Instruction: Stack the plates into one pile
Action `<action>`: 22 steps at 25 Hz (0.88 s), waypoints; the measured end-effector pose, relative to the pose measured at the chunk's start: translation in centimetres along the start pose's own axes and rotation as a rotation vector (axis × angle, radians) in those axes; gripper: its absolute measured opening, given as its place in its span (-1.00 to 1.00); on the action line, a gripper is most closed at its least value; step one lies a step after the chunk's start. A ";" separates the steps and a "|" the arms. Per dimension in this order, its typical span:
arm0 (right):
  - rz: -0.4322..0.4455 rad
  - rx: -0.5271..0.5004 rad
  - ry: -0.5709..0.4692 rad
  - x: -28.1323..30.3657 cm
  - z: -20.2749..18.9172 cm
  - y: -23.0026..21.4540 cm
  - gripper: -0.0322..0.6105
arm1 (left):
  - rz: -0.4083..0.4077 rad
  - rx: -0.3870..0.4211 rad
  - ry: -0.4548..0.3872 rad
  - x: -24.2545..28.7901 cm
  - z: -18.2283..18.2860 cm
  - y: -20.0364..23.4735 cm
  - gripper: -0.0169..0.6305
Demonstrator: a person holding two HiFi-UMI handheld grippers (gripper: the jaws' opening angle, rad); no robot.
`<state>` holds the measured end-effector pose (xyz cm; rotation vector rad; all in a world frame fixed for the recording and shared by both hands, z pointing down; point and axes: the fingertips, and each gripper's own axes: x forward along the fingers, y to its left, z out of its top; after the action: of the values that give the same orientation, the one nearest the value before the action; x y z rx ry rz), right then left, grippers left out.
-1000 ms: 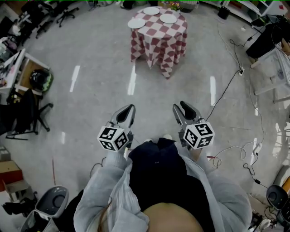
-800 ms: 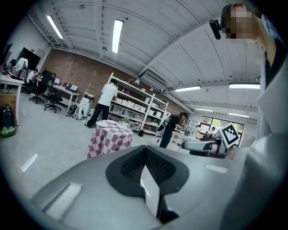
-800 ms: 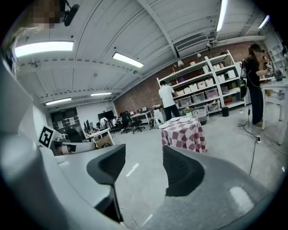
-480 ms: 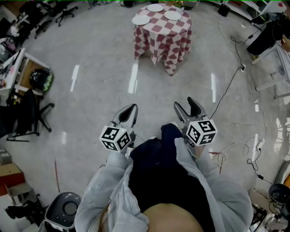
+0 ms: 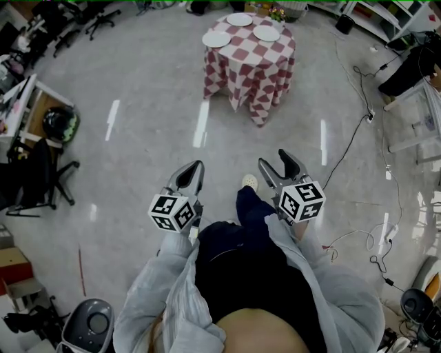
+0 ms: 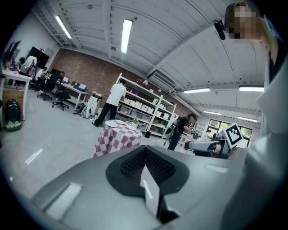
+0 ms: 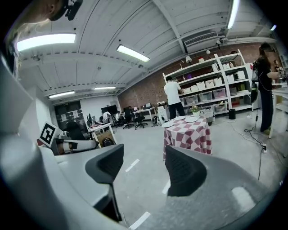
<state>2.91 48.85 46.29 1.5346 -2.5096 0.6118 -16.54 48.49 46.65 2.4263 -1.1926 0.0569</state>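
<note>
The left claw (image 6: 145,150) has its jaws together, the ribbed pads meeting with nothing between them. The right claw (image 7: 143,162) stands about half wide. Its jaws have just been opening, and only bare floor shows in the gap. In the head view both claws (image 5: 196,167) (image 5: 275,160) are held out level in front of the person, side by side, each with its marker cube toward the body and grey sleeves behind. A pale shoe (image 5: 249,183) shows between them.

Under them is a grey polished floor (image 5: 138,158), with ceiling lights reflected in it as white streaks. Well ahead, and apart from both claws, stands a small table (image 5: 251,76) draped in a red-and-white checked cloth. On it lie the three white plates (image 5: 216,39), each on its own and none stacked: one at the left edge, one at the far side (image 5: 239,19), one toward the right (image 5: 266,32). A small pot of flowers (image 7: 194,109) stands at the table's far side.

Black cables (image 5: 351,131) trail over the floor on the right, and office chairs (image 5: 41,176) and desks crowd the left. Behind the table, white shelving (image 7: 211,83) full of boxes runs along a brick wall (image 7: 146,94). A person in a white top (image 7: 172,96) stands at the shelves, and another (image 7: 264,85) stands at the far right. Long strip lights (image 7: 132,53) hang from the pale ceiling.
</note>
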 end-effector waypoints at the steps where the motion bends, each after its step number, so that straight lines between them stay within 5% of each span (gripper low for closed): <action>1: 0.003 -0.002 0.002 0.7 0.5 -0.7 0.01 | 0.001 0.002 -0.002 1.0 0.5 0.3 -0.91; 10: 0.034 -0.025 -0.022 6.9 6.9 -7.0 0.01 | -0.005 0.001 -0.057 10.2 6.2 2.5 -0.91; 22: 0.059 -0.002 -0.002 11.4 9.1 -13.9 0.00 | 0.048 -0.023 -0.049 17.6 6.7 3.6 -0.91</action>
<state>10.60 30.24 45.46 1.4656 -2.5641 0.6165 -9.20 30.80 45.82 2.3925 -1.2657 -0.0016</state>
